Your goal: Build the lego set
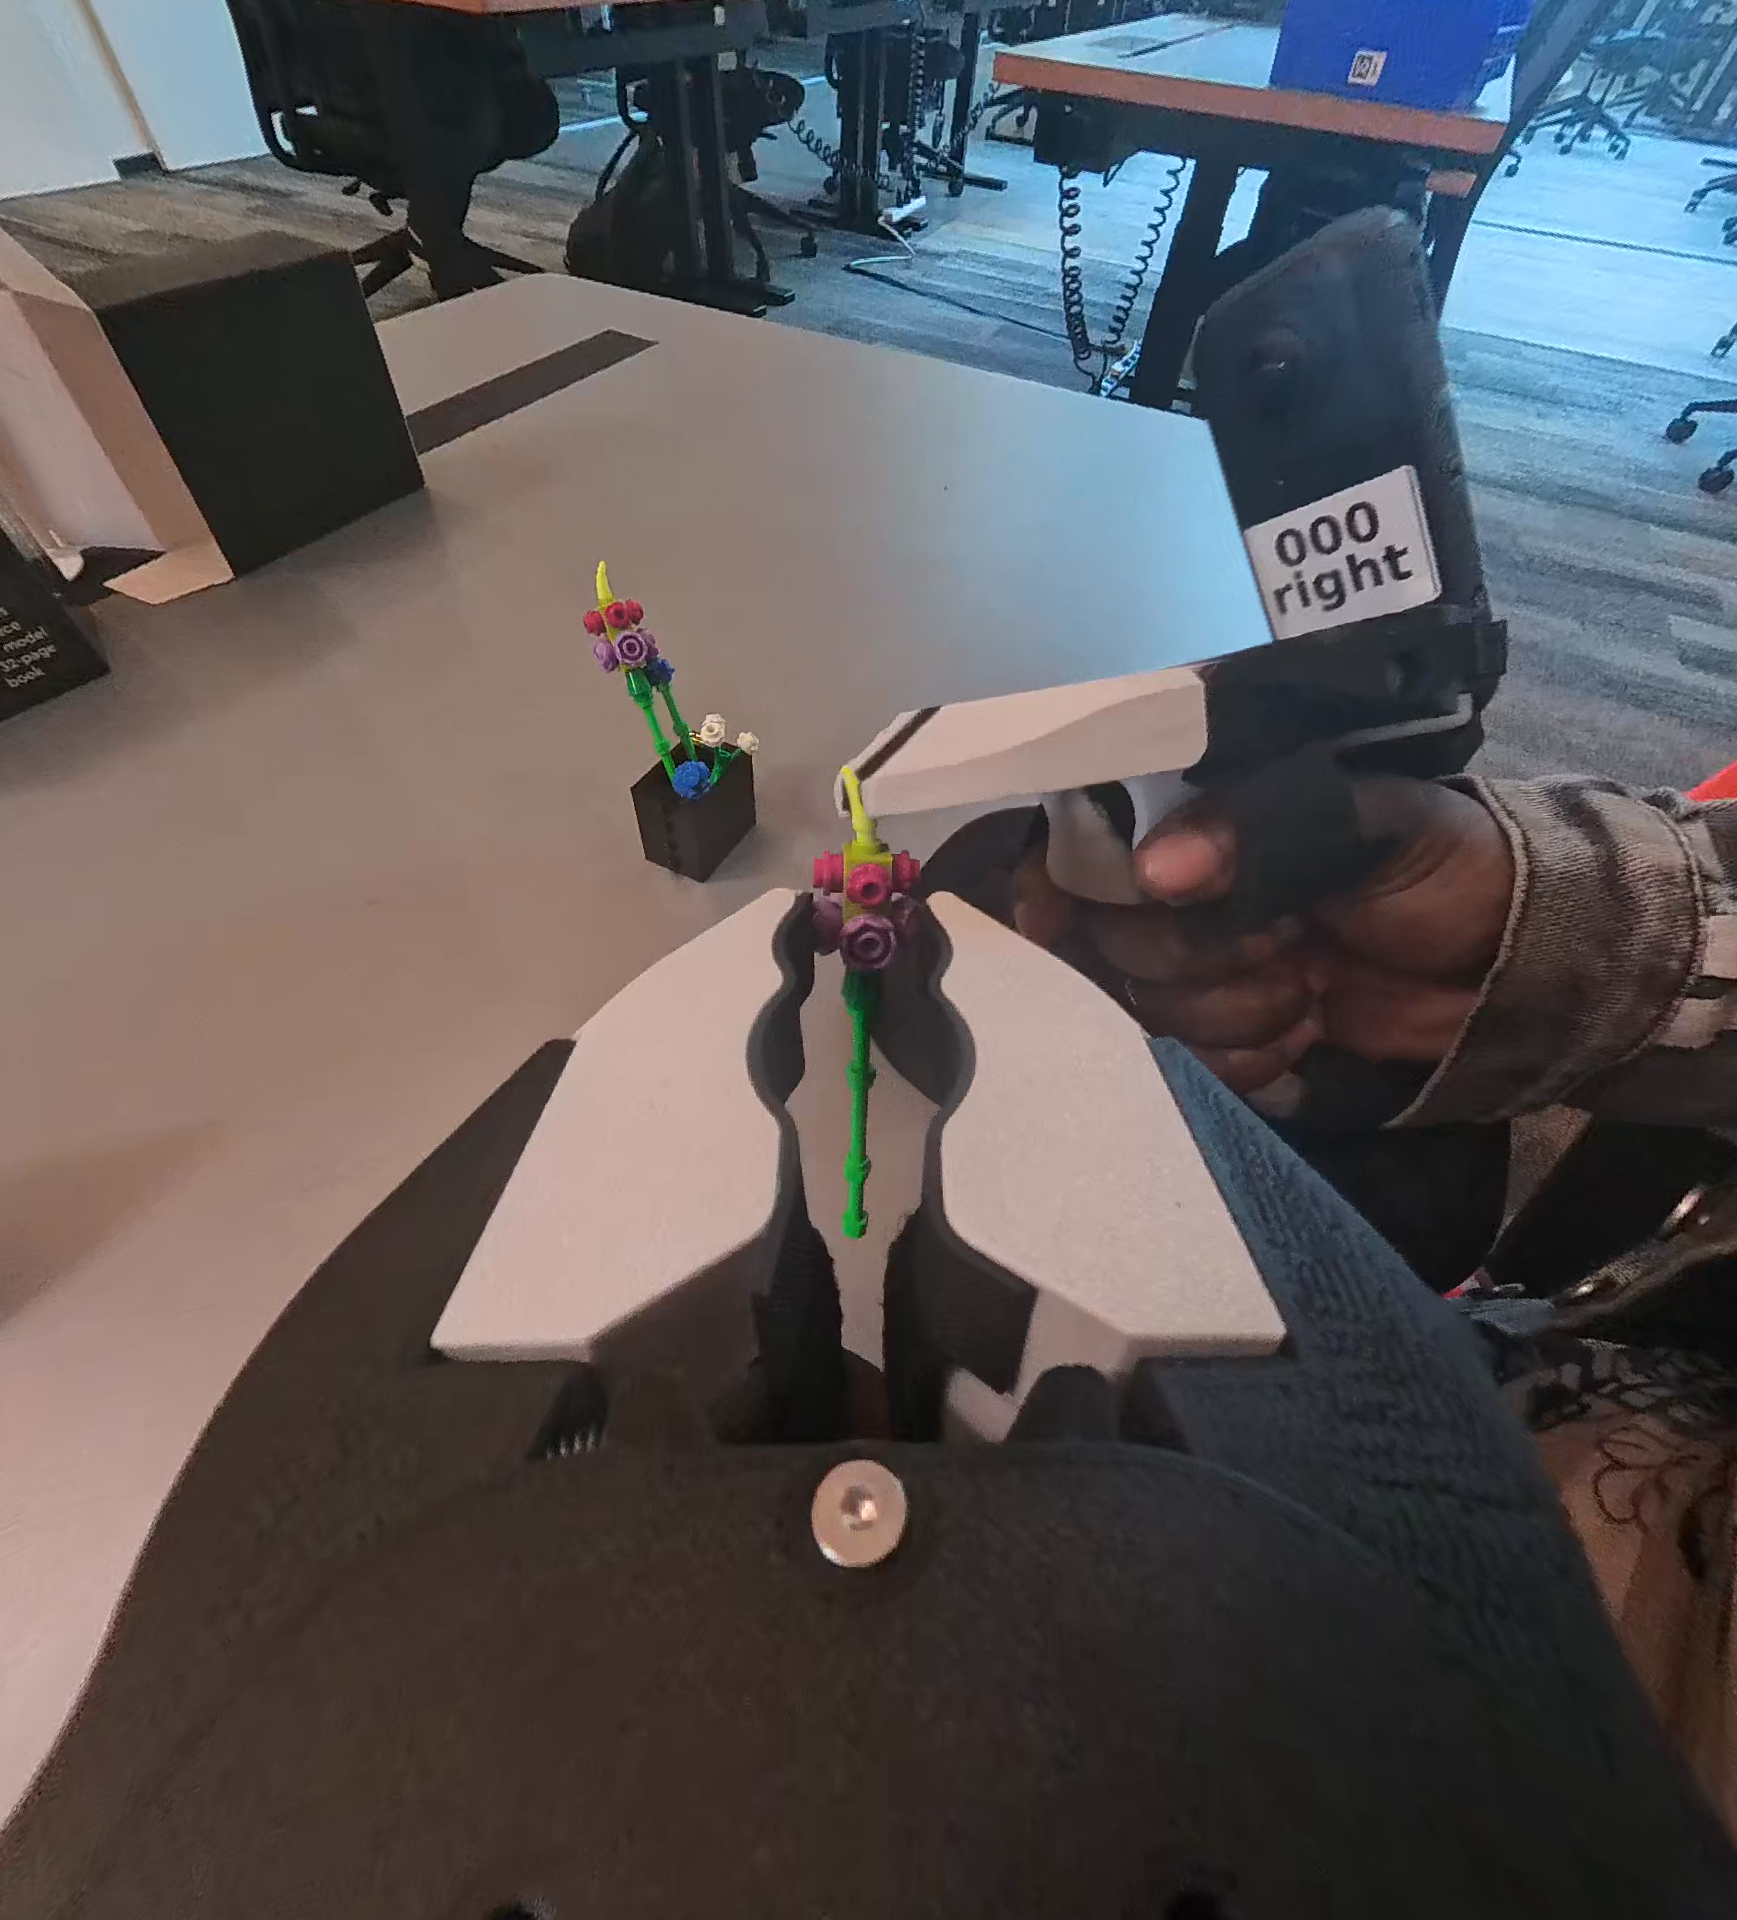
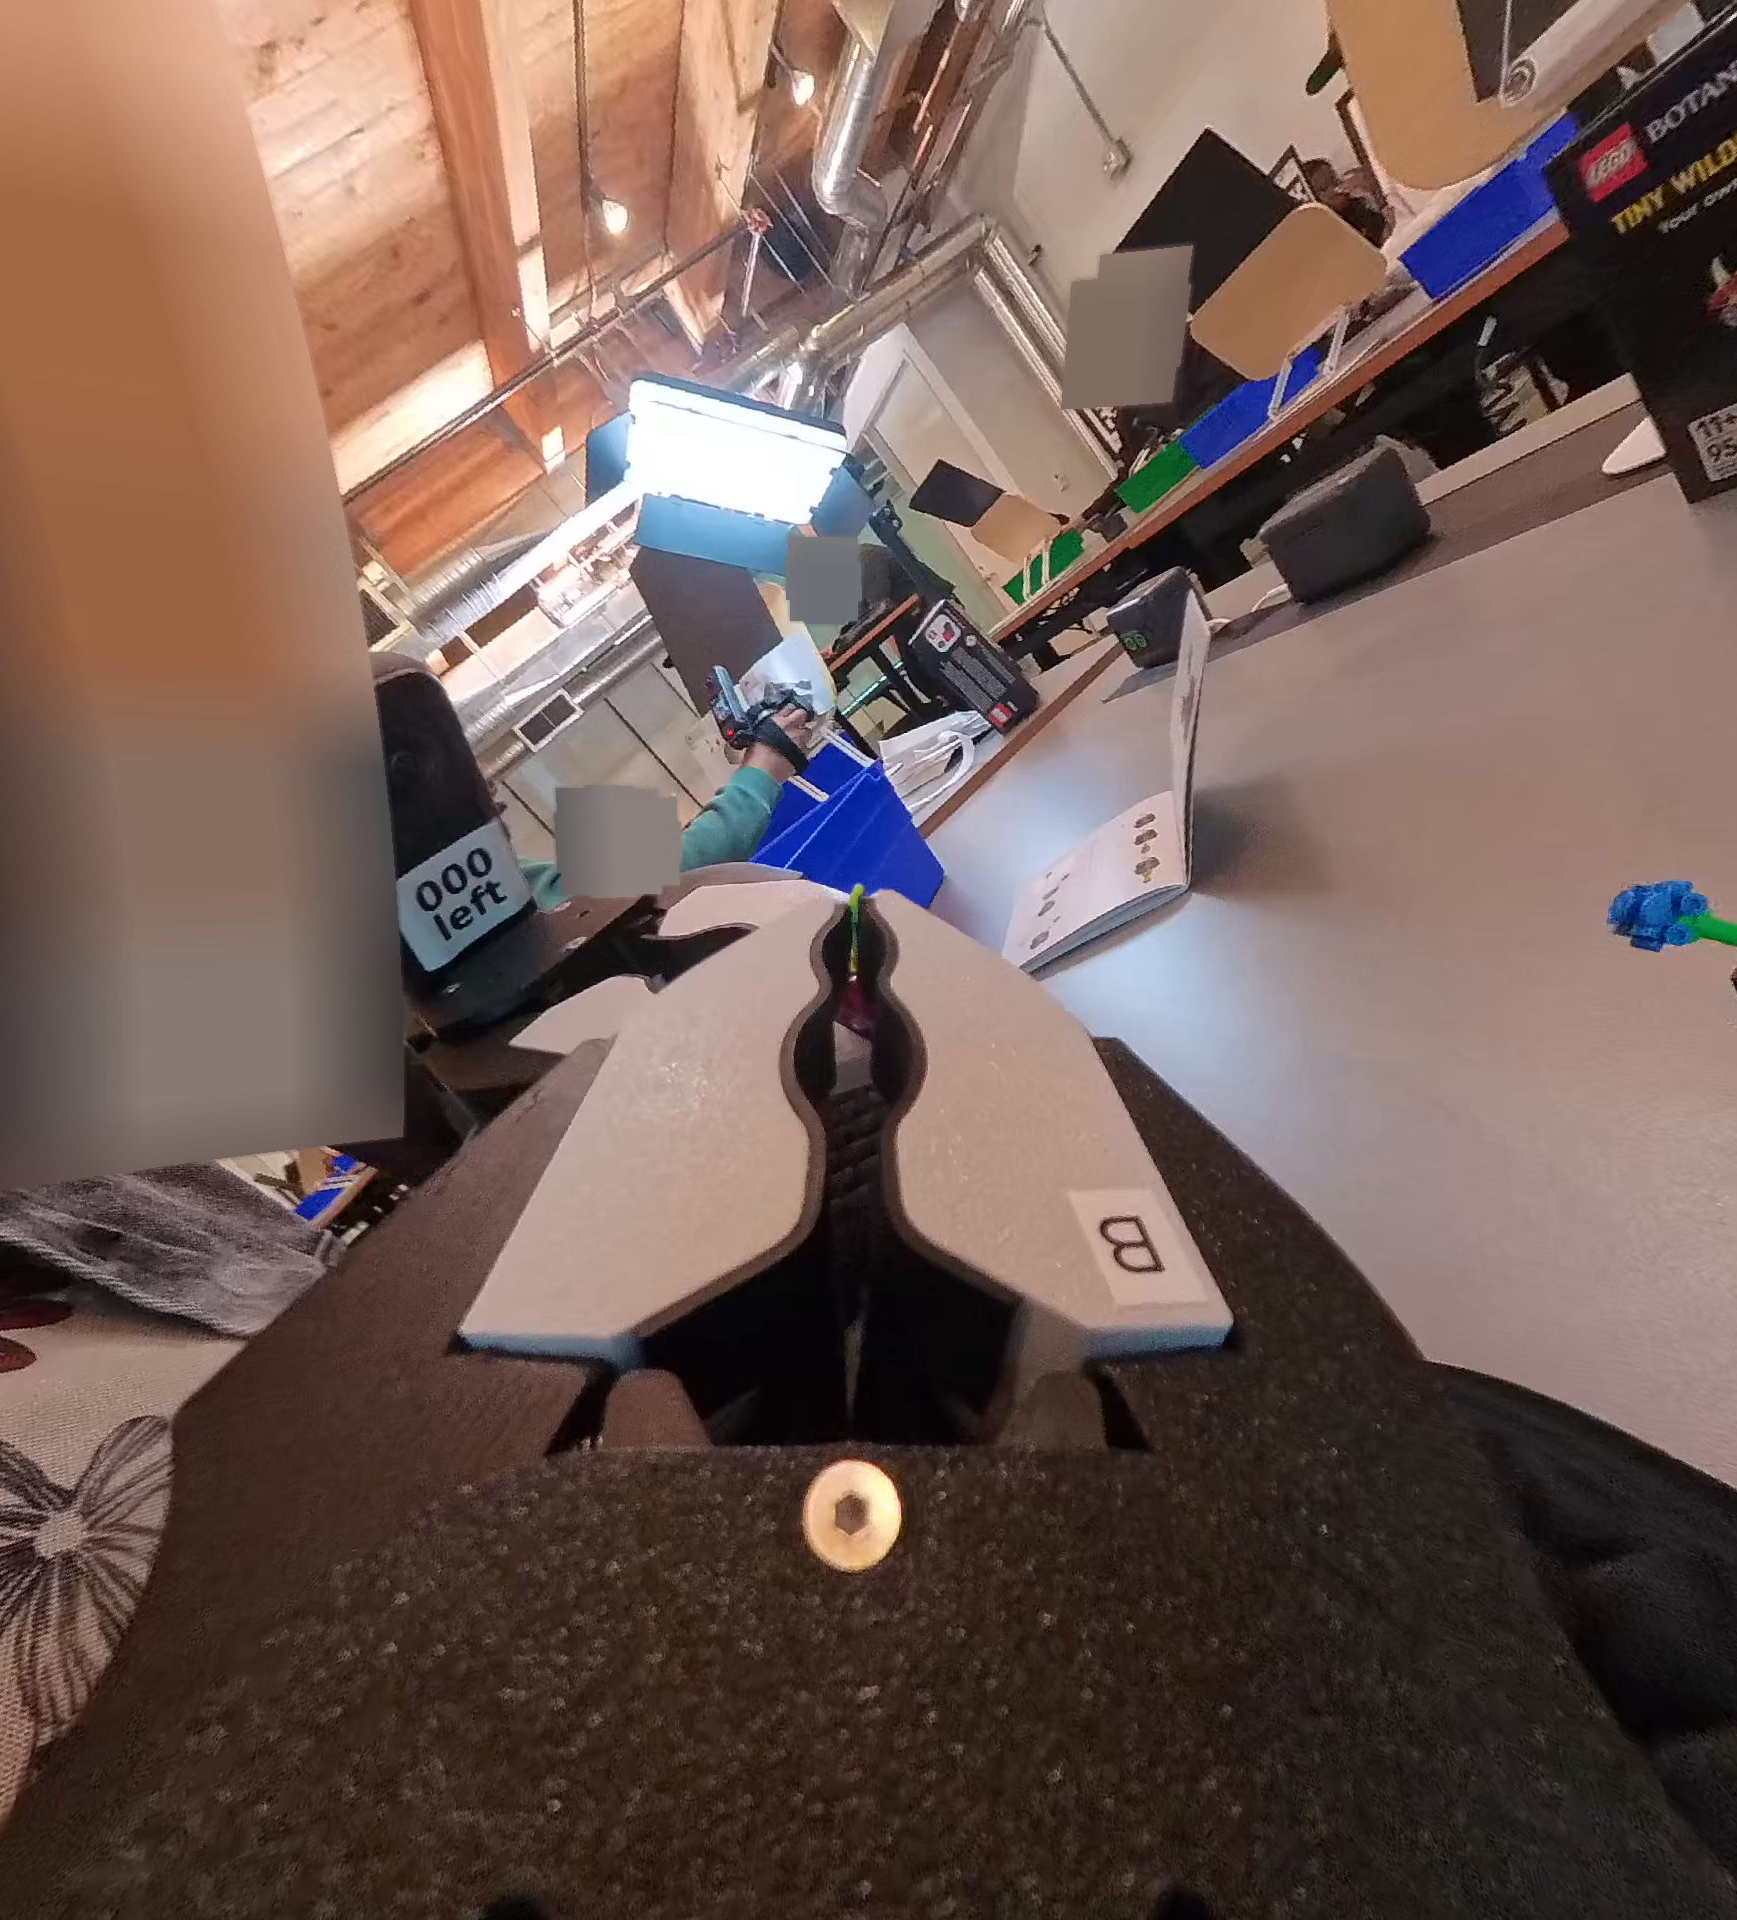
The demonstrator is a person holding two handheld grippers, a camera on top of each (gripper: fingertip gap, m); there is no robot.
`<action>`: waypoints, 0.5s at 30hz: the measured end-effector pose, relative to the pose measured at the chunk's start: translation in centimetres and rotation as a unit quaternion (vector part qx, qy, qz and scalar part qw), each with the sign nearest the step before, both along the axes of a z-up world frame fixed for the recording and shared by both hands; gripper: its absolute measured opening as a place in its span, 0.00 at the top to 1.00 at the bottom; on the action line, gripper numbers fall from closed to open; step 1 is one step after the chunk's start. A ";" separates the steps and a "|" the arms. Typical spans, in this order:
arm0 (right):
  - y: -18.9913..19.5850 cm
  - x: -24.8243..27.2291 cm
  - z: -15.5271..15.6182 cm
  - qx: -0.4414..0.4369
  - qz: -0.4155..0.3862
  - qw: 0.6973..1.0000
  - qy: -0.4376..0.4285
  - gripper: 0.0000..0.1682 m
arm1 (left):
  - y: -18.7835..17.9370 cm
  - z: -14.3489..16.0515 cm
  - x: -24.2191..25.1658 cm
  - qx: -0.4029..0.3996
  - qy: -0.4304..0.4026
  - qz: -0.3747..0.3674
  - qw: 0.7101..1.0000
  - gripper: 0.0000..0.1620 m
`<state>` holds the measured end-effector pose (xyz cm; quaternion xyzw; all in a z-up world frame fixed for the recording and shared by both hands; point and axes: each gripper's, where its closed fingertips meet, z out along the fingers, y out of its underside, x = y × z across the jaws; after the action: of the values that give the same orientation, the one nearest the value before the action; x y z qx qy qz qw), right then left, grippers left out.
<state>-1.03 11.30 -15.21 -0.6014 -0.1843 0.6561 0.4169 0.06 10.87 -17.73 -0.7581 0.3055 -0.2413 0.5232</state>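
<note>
Pretty far along, it seems: one flower spike (image 1: 625, 649) is already planted in the pot (image 1: 695, 810). Just right of the pot, a second stem (image 1: 859, 1039) is clamped in the left gripper (image 1: 862, 914), its yellow tip pinched by the right gripper (image 1: 859, 795). It's not yet planted.
</note>
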 end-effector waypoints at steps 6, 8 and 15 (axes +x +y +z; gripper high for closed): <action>0.1 0.0 -0.2 0.012 -0.018 1.000 -0.016 0.99 | 0.1 -0.1 -0.1 -0.012 -0.012 0.001 1.000 0.90; 0.1 -0.1 -0.3 0.008 -0.017 1.000 -0.018 0.99 | 0.1 -0.1 -0.1 -0.012 -0.009 0.002 1.000 0.90; 0.1 -0.3 -0.5 0.005 -0.015 0.999 -0.032 0.99 | 0.1 -0.3 -0.5 0.006 0.029 0.004 1.000 0.90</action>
<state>-1.36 11.35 -15.74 -0.6228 -0.1923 0.6289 0.4238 -0.45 10.99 -18.05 -0.7627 0.3195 -0.2152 0.5194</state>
